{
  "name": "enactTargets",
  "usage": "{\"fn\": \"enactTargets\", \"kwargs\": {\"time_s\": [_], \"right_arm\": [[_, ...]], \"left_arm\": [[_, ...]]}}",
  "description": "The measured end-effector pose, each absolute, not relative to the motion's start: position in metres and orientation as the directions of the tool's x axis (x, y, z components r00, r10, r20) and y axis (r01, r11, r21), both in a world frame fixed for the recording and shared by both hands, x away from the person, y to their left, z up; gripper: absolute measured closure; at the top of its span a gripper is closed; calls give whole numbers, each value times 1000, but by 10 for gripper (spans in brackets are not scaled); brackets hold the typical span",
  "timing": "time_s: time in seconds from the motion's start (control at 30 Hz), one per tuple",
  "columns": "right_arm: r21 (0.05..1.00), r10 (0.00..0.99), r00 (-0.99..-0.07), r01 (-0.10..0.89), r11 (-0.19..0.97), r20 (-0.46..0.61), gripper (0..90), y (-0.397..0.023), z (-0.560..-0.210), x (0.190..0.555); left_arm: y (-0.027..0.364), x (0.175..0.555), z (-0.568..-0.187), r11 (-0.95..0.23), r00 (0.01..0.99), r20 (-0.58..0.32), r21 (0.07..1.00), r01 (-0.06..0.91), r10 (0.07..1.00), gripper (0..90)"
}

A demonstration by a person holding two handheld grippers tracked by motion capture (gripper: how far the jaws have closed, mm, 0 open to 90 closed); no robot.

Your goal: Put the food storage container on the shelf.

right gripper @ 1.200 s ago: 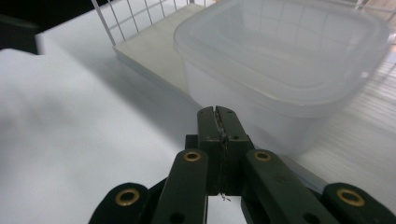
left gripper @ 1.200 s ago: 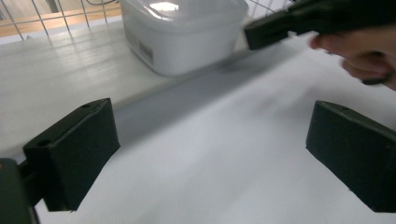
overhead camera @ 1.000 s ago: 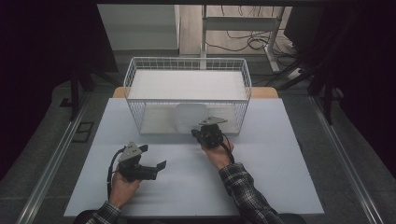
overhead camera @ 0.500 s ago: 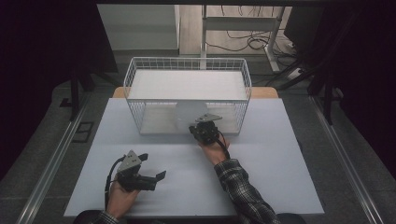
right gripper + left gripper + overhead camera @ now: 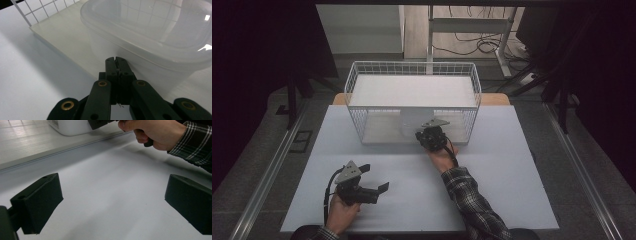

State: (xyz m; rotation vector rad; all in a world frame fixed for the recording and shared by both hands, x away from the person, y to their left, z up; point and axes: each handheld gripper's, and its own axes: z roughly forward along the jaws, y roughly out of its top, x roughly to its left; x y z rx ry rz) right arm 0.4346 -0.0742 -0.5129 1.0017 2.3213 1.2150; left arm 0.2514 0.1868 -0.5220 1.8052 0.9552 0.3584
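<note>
A translucent plastic container [image 5: 155,32] with a lid stands inside a white wire basket [image 5: 412,67], behind its front mesh [image 5: 411,122]. My right gripper [image 5: 116,60] is shut, pads together with nothing between them, its tips right at the container's near wall and the basket's pale floor board [image 5: 65,37]. In the high view the right gripper [image 5: 427,134] sits at the basket's front side. My left gripper [image 5: 374,180] lies low over the white table near the front left. It is open and empty [image 5: 112,202], facing the right hand [image 5: 152,132].
The white table top [image 5: 492,185] stretches between the two hands and to the right. Dark floor, metal rails and a desk frame with cables [image 5: 472,30] lie beyond the table.
The right gripper has edged a little closer to the basket front. The left gripper has shifted slightly toward the table's near edge.
</note>
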Motion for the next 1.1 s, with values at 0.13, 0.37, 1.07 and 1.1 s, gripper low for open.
{"fn": "enactTargets", "kwargs": {"time_s": [0.13,0.37,1.07,1.1], "right_arm": [[817,707,-707,425,390,31,807,-75,-512,433],[812,684,-729,416,410,28,701,-77,-507,424],[810,659,-750,424,406,63,316,-96,-498,406],[811,658,-750,423,404,64,301,-97,-497,405]], "left_arm": [[188,252,-523,-169,634,-183,876,452,751,8],[188,253,-523,-189,617,-169,862,471,768,9],[188,256,-526,-204,606,-180,836,509,775,12],[188,256,-526,-203,606,-183,835,511,774,12]]}}
